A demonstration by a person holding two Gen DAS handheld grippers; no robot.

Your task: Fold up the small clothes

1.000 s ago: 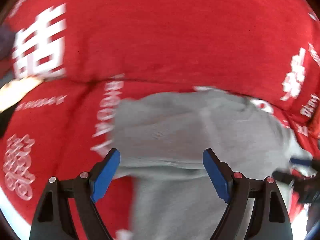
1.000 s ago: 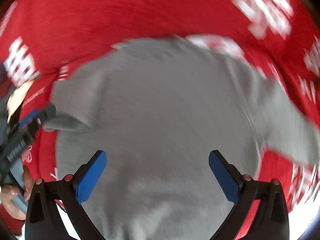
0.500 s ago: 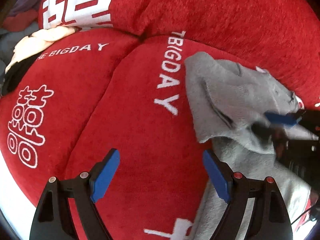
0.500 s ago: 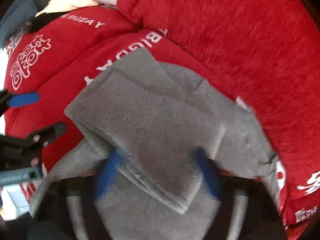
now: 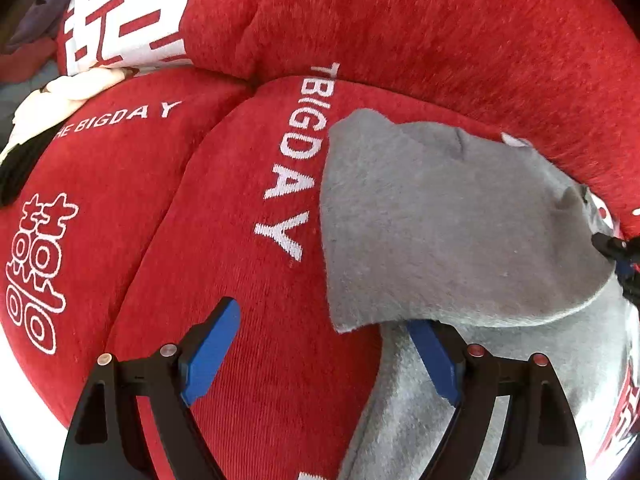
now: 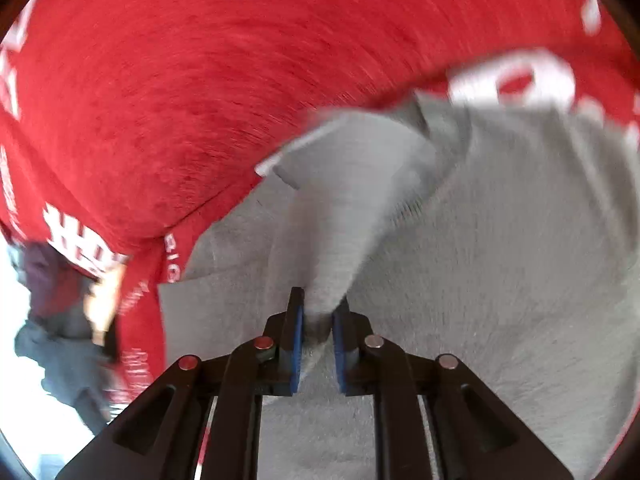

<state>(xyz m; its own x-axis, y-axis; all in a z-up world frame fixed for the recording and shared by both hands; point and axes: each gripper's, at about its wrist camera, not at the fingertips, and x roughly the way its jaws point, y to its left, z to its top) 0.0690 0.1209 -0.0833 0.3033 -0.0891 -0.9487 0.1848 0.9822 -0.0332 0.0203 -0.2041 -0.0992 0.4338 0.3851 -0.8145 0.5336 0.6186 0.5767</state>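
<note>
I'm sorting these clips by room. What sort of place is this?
Probably a home sofa or bed: red plush cushions with white festive lettering, a grey garment spread on them, other clothes piled beyond.

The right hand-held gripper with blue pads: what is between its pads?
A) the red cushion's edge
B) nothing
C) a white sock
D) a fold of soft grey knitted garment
D: the right hand-held gripper pinches a raised fold of the grey knitted garment.

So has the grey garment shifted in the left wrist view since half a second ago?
Yes. The grey garment now spreads left, touching the white lettering on the red cushion.
</note>
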